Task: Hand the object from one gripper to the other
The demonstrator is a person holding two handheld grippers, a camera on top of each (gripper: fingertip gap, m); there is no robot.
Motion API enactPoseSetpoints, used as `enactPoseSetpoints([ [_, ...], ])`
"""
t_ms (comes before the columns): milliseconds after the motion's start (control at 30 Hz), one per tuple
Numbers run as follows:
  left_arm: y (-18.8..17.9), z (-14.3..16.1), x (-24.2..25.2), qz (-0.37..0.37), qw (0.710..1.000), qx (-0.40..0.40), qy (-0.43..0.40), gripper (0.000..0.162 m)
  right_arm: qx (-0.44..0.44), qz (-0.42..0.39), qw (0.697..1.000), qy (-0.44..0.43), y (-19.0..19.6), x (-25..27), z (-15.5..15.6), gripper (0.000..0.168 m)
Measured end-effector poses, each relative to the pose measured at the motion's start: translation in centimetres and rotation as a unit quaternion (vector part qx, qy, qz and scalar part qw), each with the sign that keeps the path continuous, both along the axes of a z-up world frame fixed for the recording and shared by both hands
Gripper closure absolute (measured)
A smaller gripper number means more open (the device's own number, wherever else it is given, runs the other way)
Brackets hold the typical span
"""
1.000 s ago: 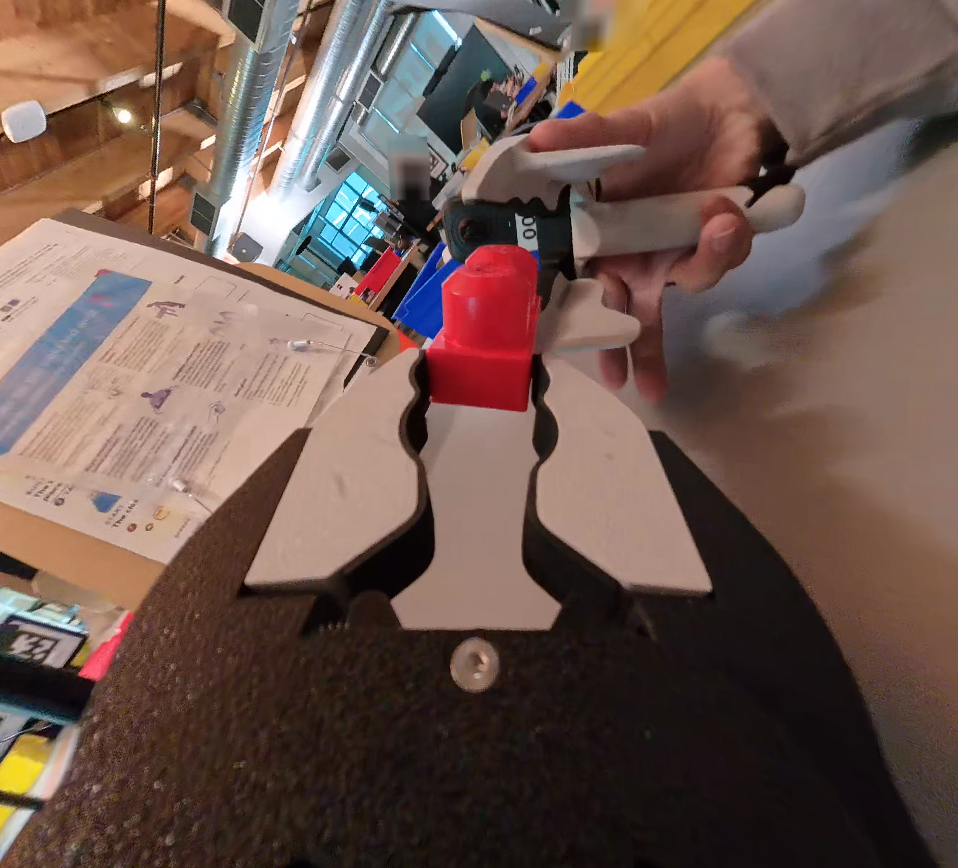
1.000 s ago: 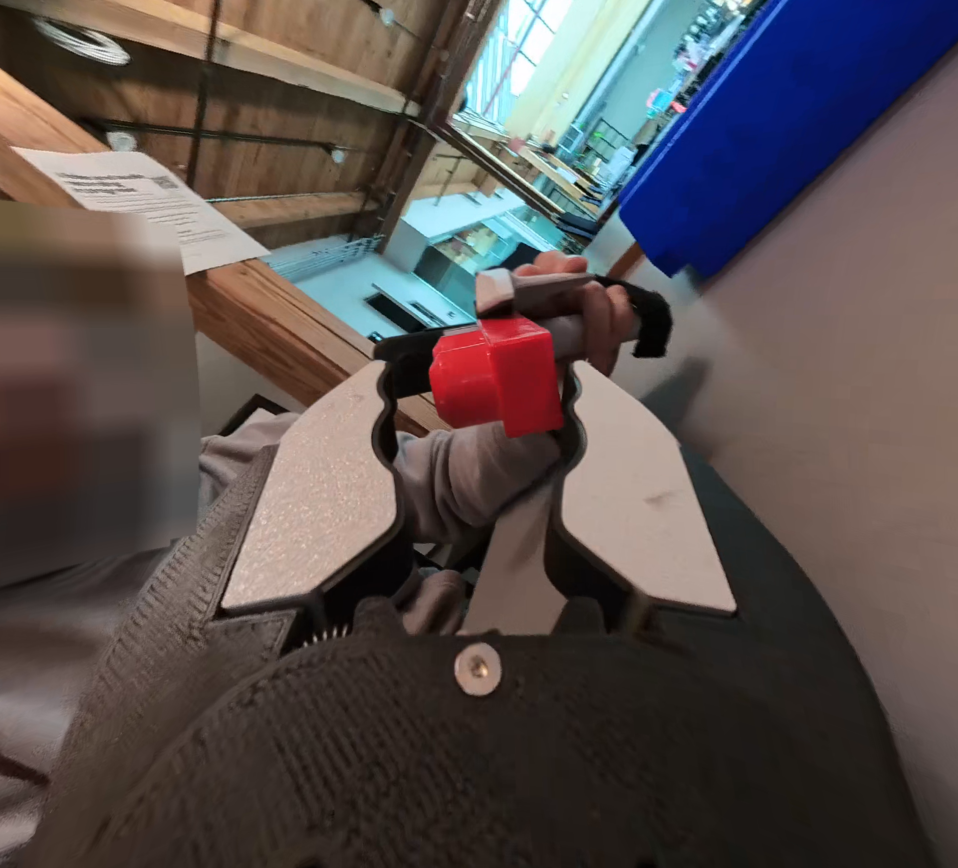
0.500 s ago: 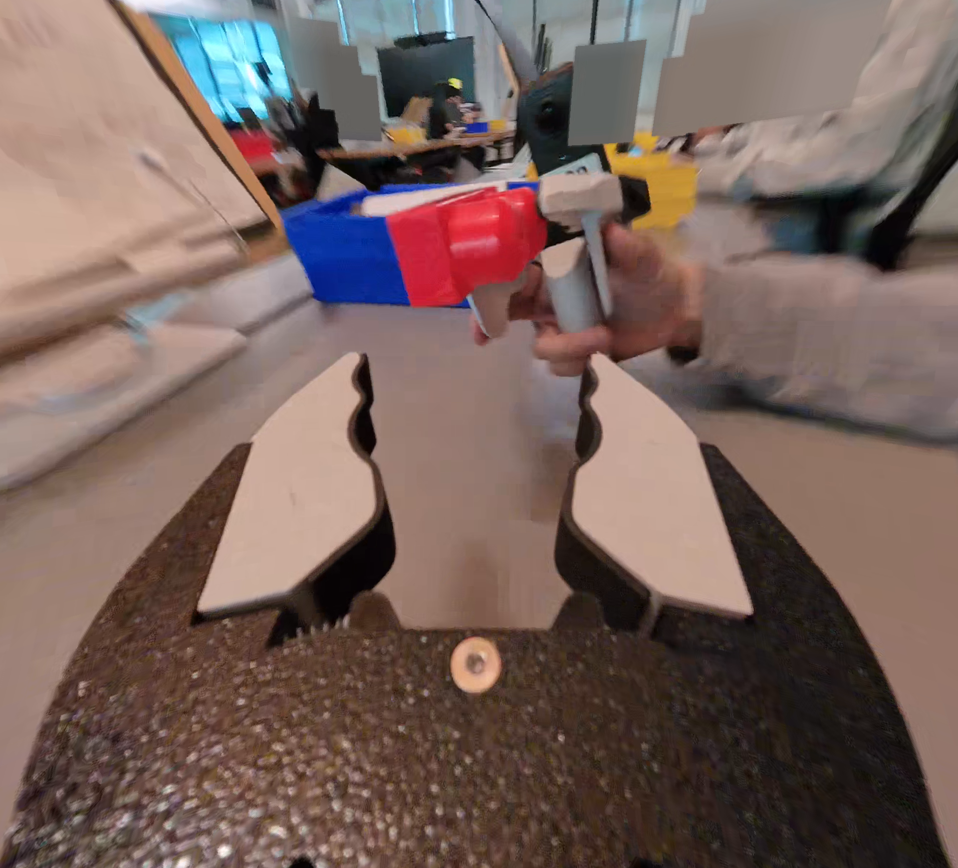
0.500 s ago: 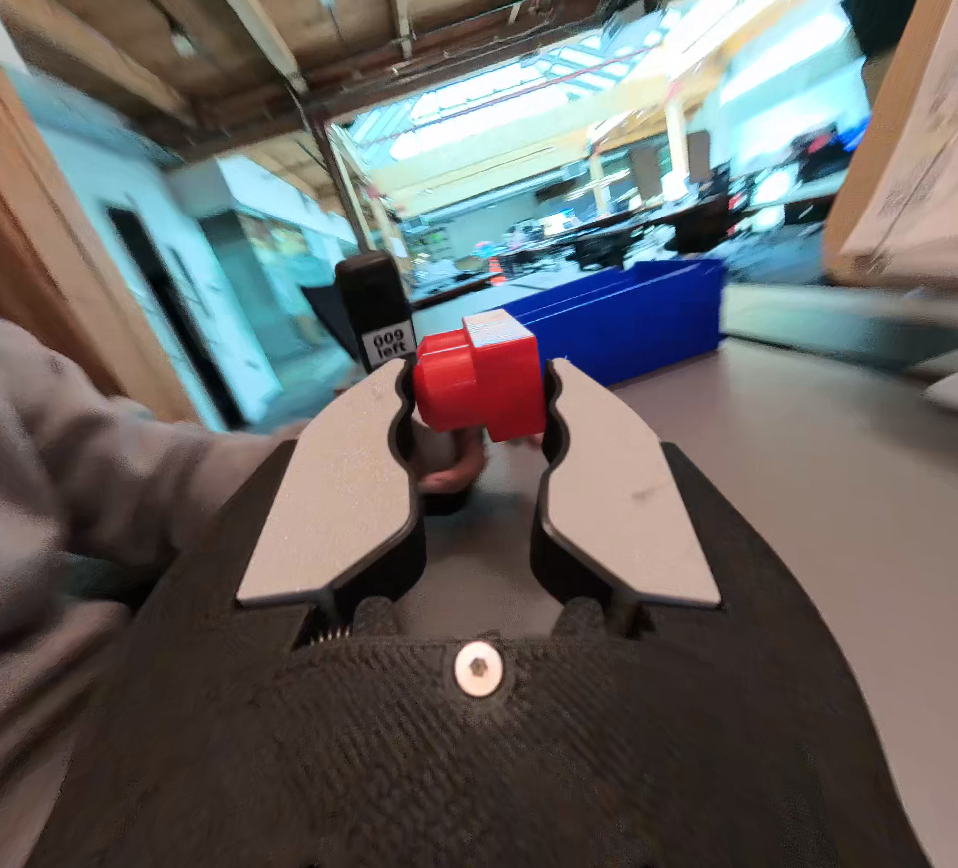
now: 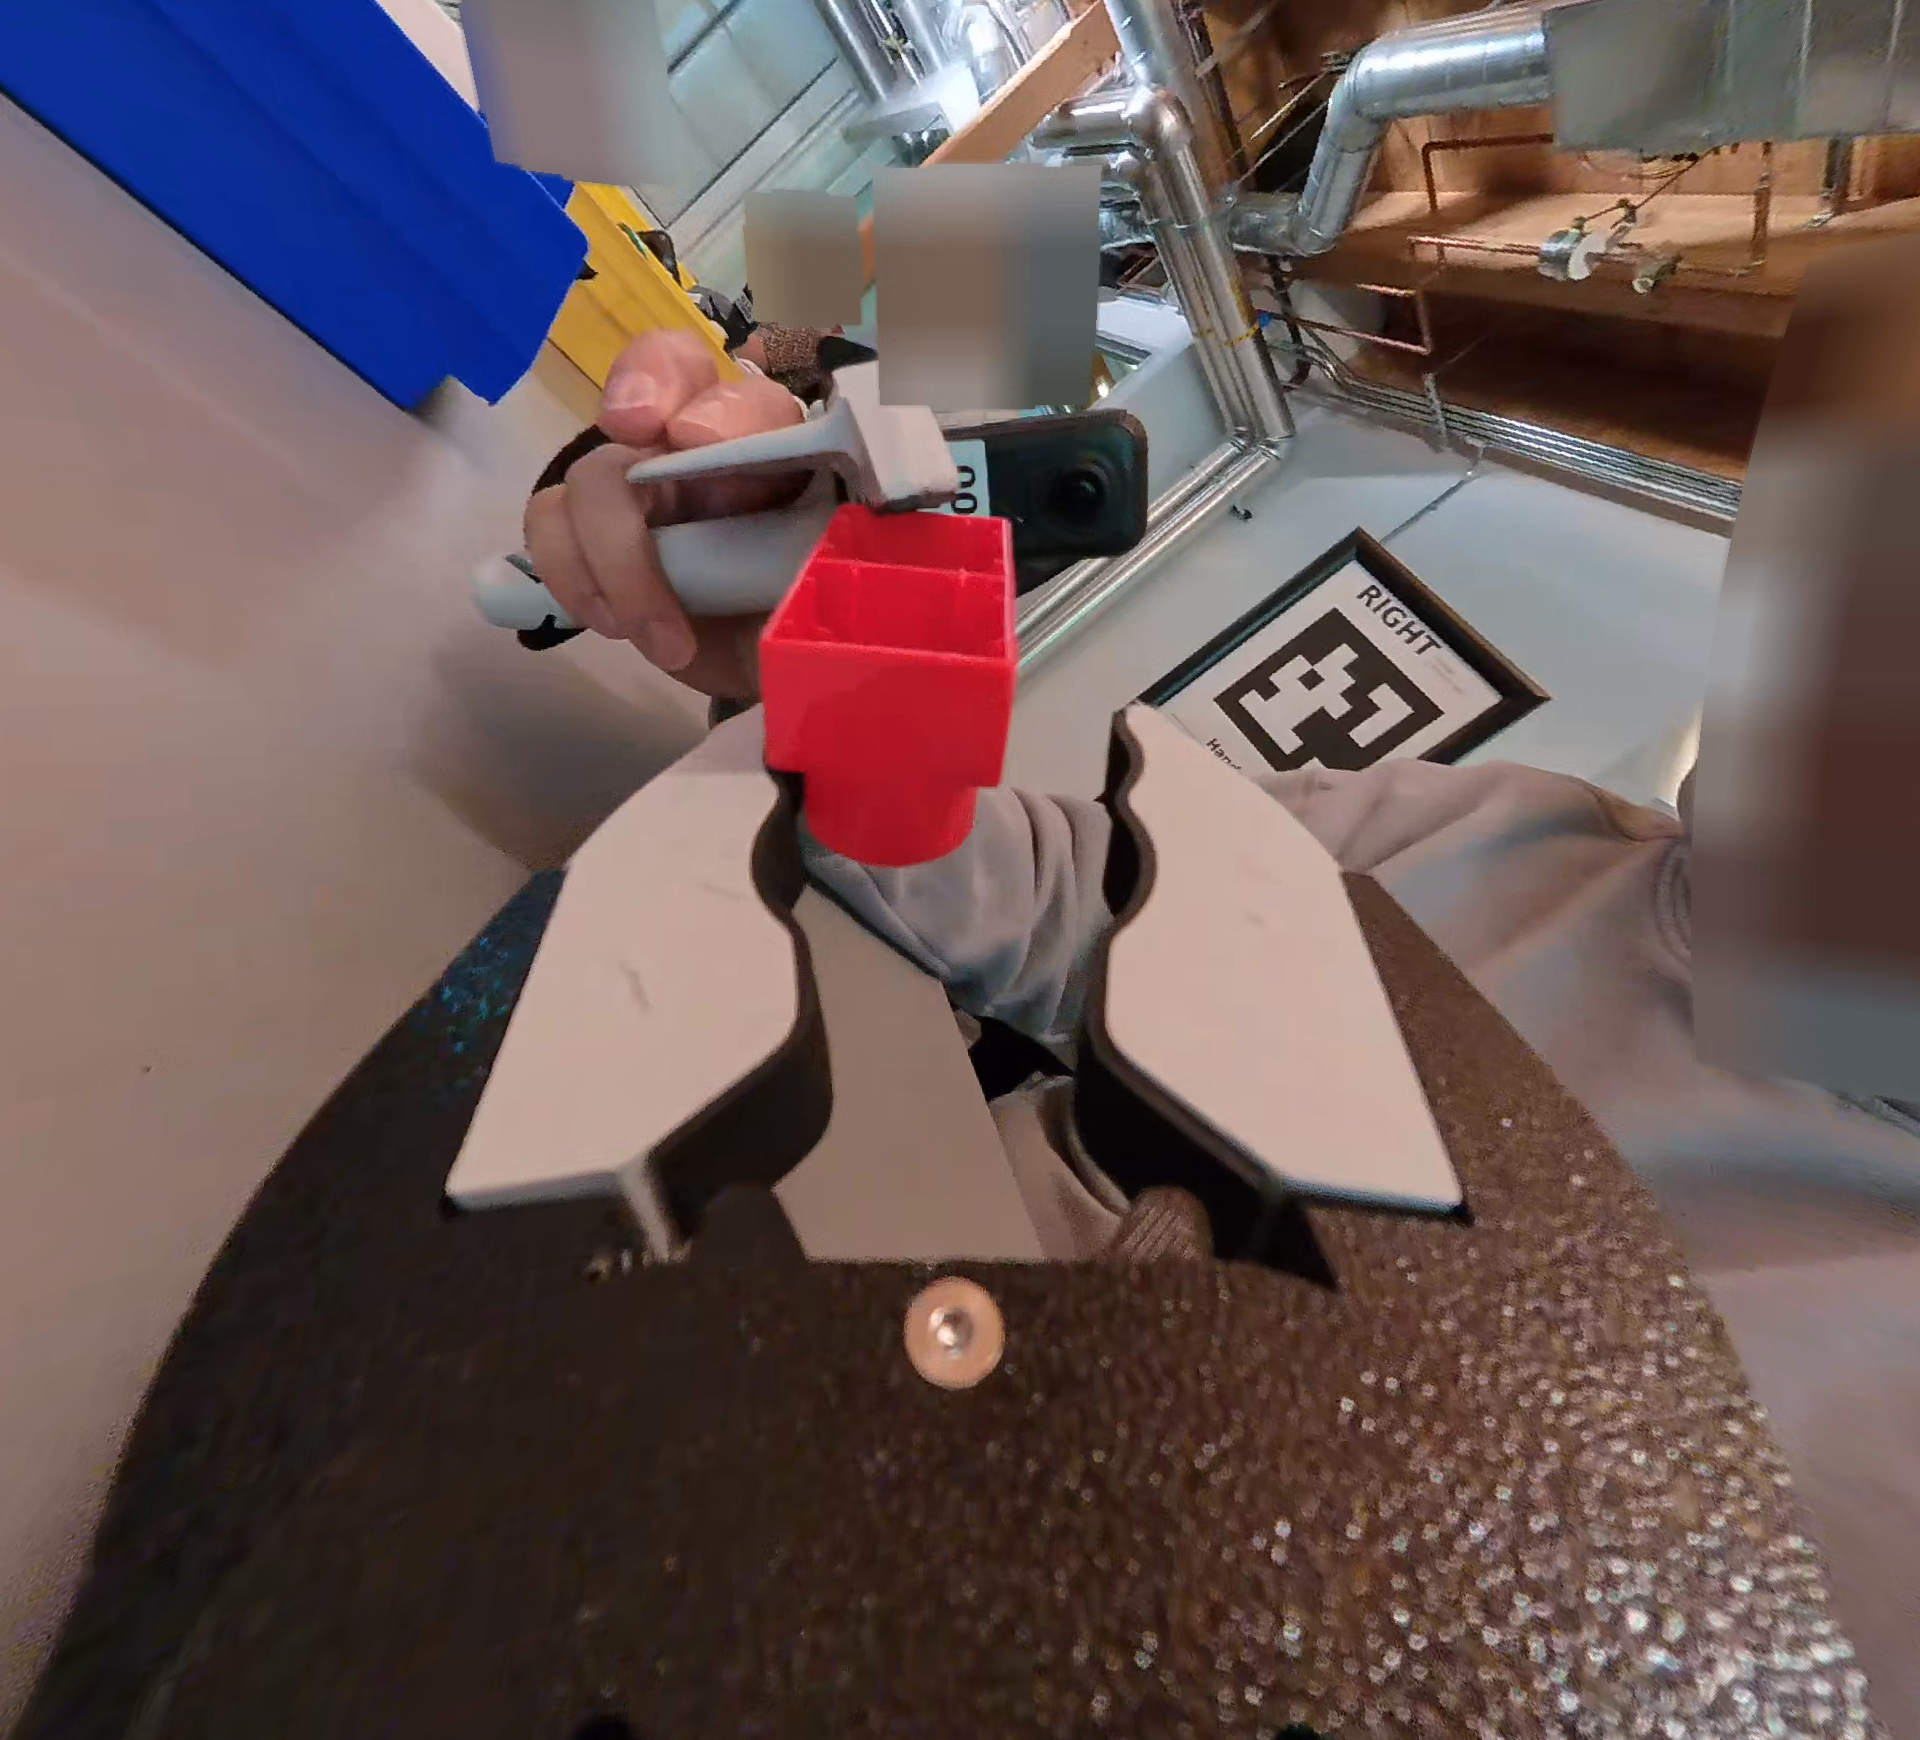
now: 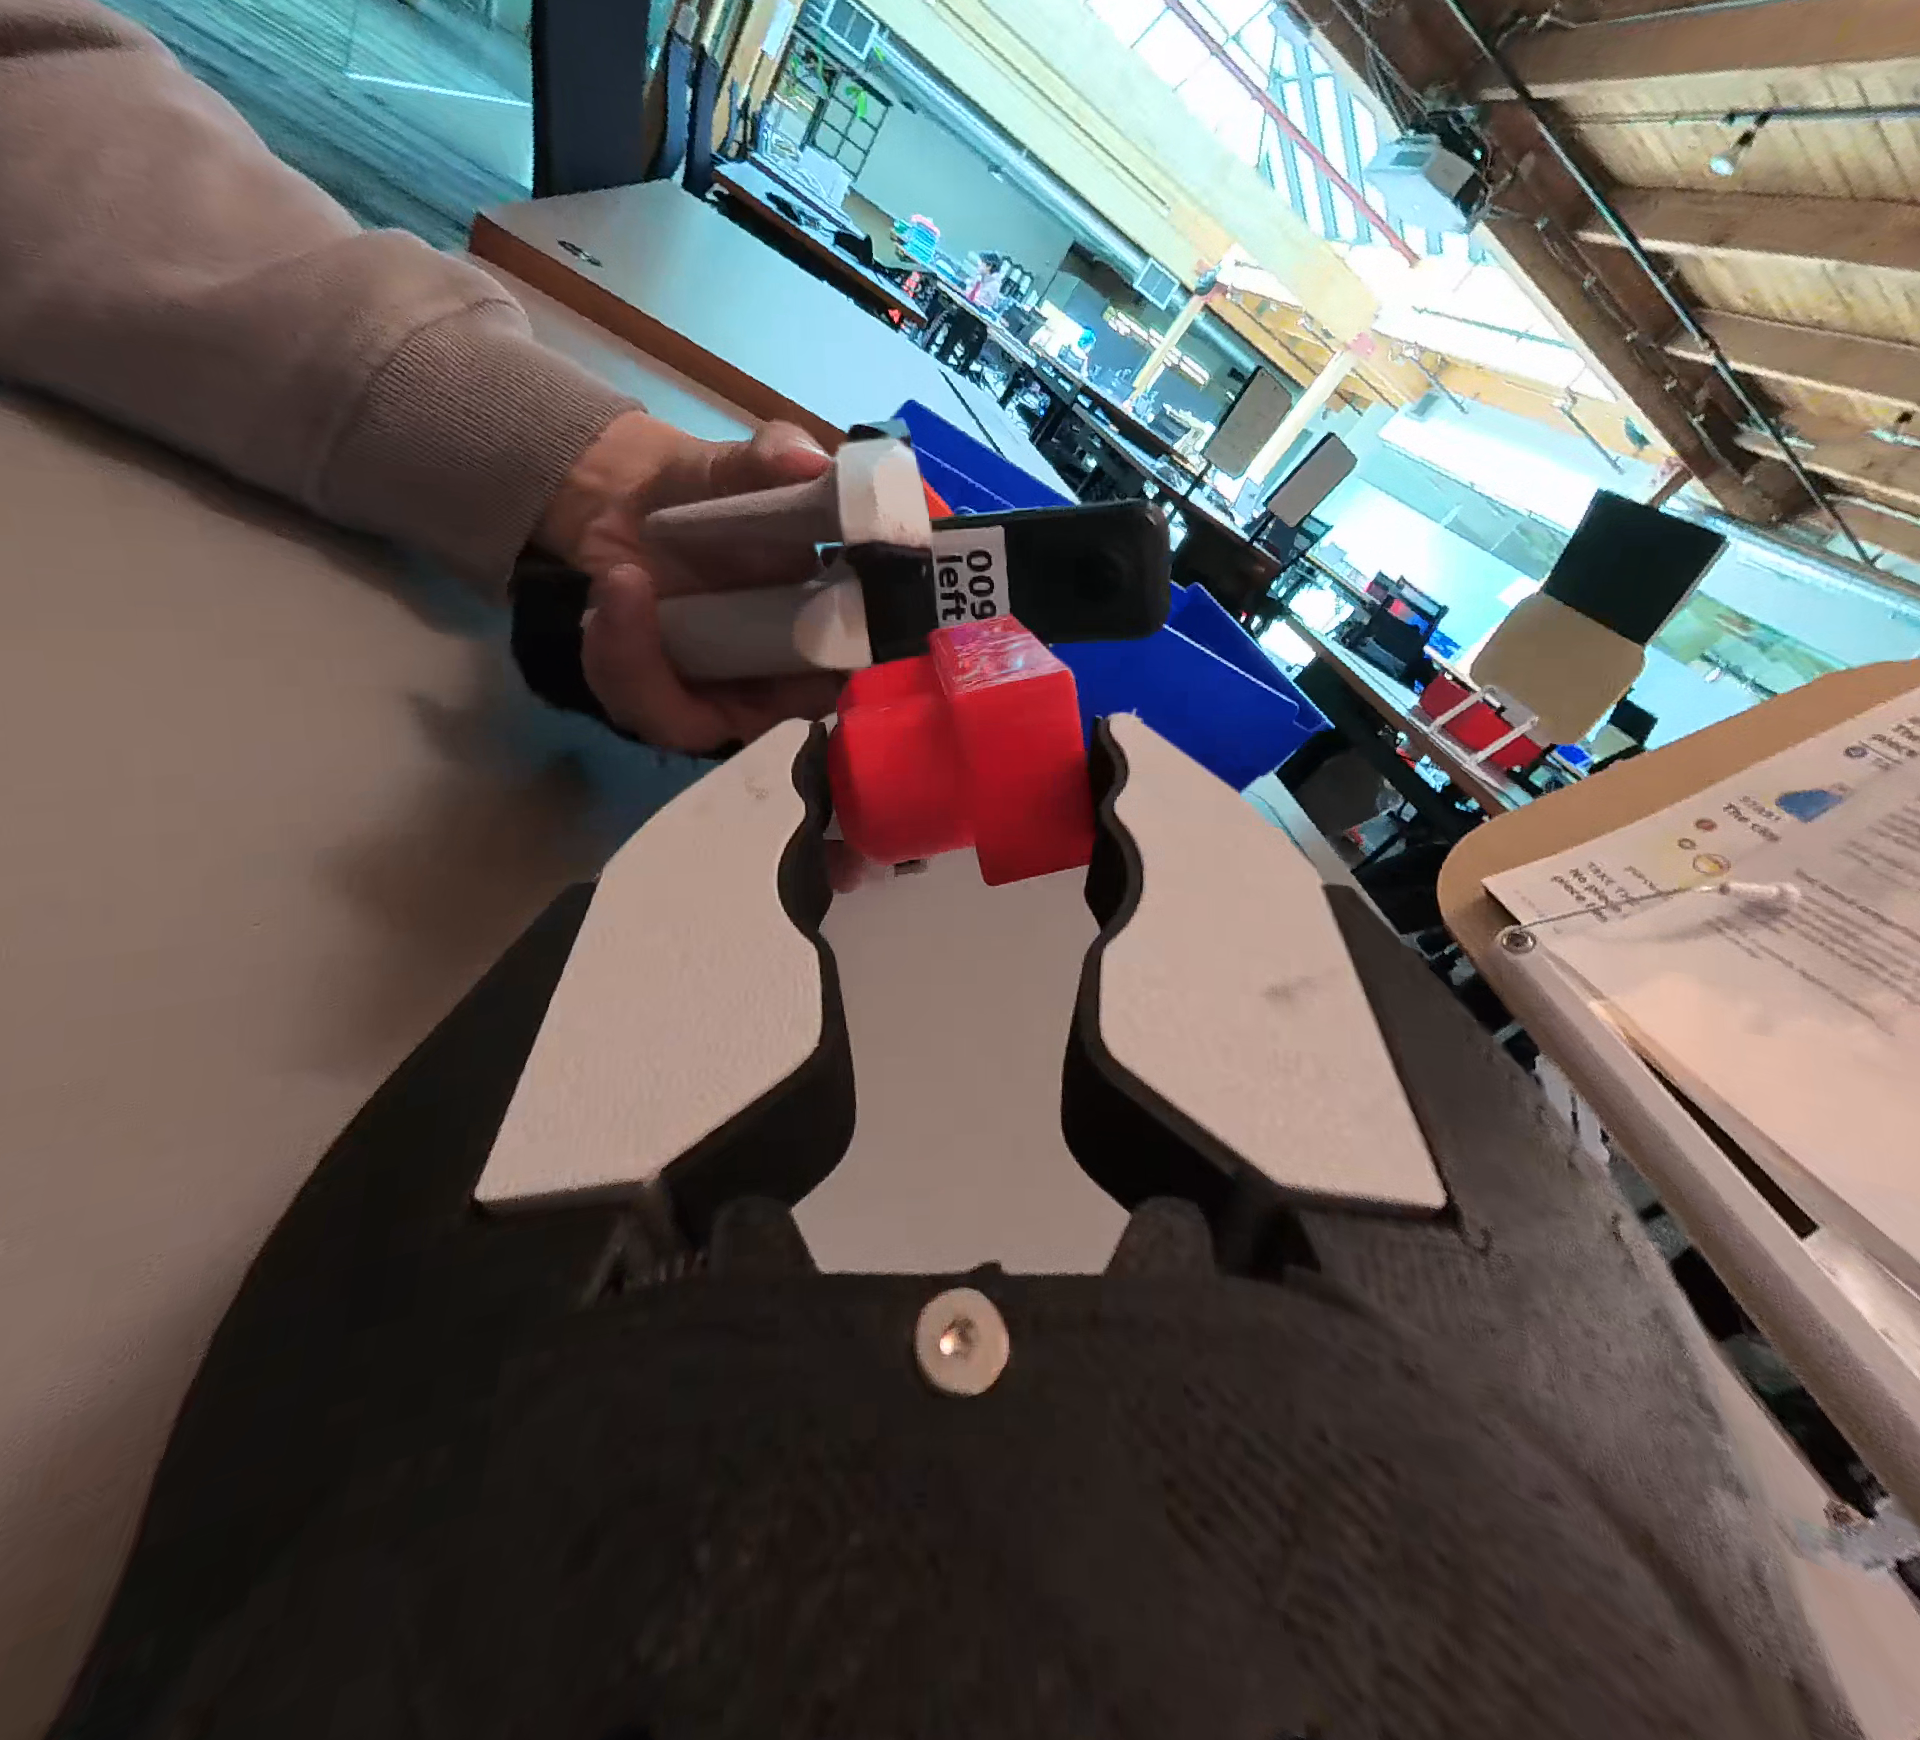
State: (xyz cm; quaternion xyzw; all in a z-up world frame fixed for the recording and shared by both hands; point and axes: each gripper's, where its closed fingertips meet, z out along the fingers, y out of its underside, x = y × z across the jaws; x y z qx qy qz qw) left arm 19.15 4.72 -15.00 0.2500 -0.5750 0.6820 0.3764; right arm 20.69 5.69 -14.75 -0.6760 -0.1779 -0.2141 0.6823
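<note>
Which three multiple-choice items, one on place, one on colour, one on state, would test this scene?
1. Where is the block?
A. between the right gripper's fingers
B. on the table
C. in the bin

2. What colour is the bin?
A. yellow
B. blue
C. green

3. The left gripper is:
A. open
B. shut
C. out of view

Answers:
1. A, both fingers press the block's sides.
2. B, its walls are blue.
3. A, its fingers stand wide apart.

Red block (image 6: pixel 961 771) between right tool (image 6: pixel 951 781) fingertips.
</note>
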Motion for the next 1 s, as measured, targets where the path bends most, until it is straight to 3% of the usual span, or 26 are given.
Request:
enactPoseSetpoints([
  [200, 0.5, 0.1, 1.2, 0.039, 0.999, -0.005, -0.010, 0.123, -0.032, -0.004, 0.999, -0.039, 0.5, -0.5, -0.7, 0.121],
  [400, 0.9, -0.7, 1.9, 0.089, 0.988, 0.055, -0.115, 0.125, -0.066, -0.040, 0.996, -0.049, 0.8, 0.3, -1.9, 0.120],
  [467, 0.9, -1.6, 2.6, 0.128, 0.968, 0.111, -0.186, 0.125, -0.068, -0.045, 0.997, 0.014, 0.5, 0.7, -2.1, 0.113],
  [567, 1.4, -2.1, 3.1, 0.168, 0.916, 0.178, -0.316, 0.125, -0.031, 0.000, 0.979, 0.201, -0.3, 1.1, -0.8, 0.098],
  [633, 1.5, -1.5, 2.9, 0.181, 0.895, 0.179, -0.367, 0.125, -0.025, 0.023, 0.966, 0.258, -0.7, 1.2, -0.7, 0.106],
  [767, 1.1, -2.0, 2.2, 0.166, 0.865, 0.198, -0.429, 0.125, -0.049, 0.020, 0.965, 0.258, -0.3, 0.9, -1.6, 0.116],
  [833, 1.0, -2.5, 2.2, 0.164, 0.859, 0.209, -0.437, 0.125, -0.081, 0.012, 0.967, 0.240, 0.0, 0.7, -2.6, 0.132],
  [1000, 1.0, -2.2, 2.3, 0.175, 0.849, 0.206, -0.454, 0.125, -0.091, 0.017, 0.966, 0.241, 0.0, 0.7, -2.6, 0.132],
])
